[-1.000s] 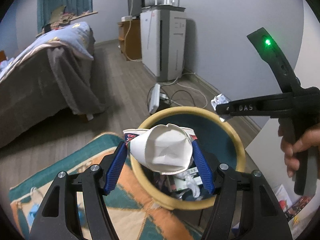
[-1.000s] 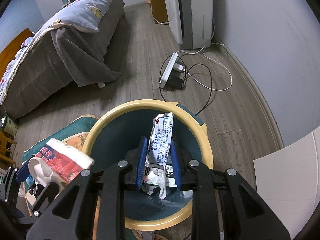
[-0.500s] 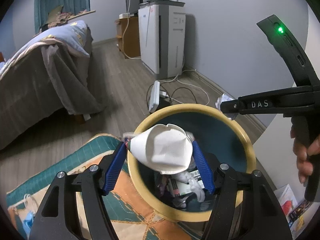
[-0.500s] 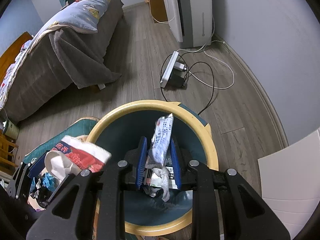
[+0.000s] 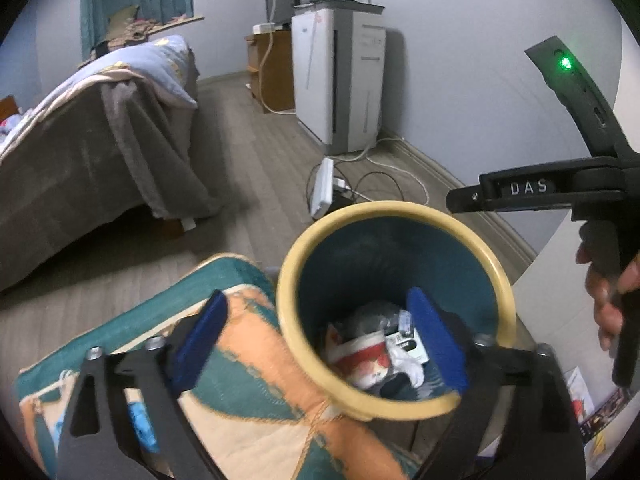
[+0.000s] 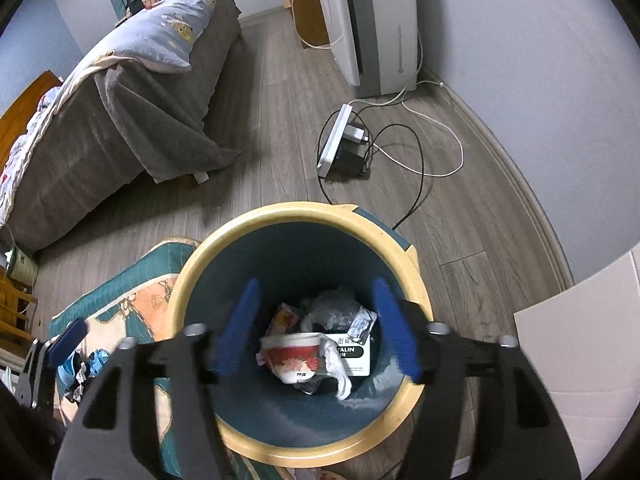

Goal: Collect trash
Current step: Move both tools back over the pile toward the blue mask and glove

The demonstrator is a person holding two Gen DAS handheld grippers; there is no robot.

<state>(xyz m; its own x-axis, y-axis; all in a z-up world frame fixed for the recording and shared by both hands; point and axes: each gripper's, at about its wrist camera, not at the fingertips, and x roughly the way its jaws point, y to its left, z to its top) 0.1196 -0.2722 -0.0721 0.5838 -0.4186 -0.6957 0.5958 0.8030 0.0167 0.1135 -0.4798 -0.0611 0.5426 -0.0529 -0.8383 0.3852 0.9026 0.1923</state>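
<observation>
A round bin with a yellow rim (image 5: 400, 210) and teal inside stands on the wood floor; it also shows in the right wrist view (image 6: 304, 210). Inside lie a red-and-white paper cup (image 6: 294, 356), a crumpled silver wrapper (image 6: 332, 306) and a white box (image 6: 352, 354); the cup also shows in the left wrist view (image 5: 362, 356). My left gripper (image 5: 320, 336) is open and empty over the bin's left rim. My right gripper (image 6: 316, 332) is open and empty above the bin's mouth.
A patterned teal and orange rug (image 5: 240, 392) lies left of the bin, with blue scraps (image 6: 86, 364) on it. A bed with a grey blanket (image 6: 120, 120) stands left. A power strip with cables (image 6: 344, 144) and a white appliance (image 6: 372, 20) are behind the bin.
Both grippers opened. The paper cup left my left gripper and the wrapper left my right gripper; both now lie in the bin.
</observation>
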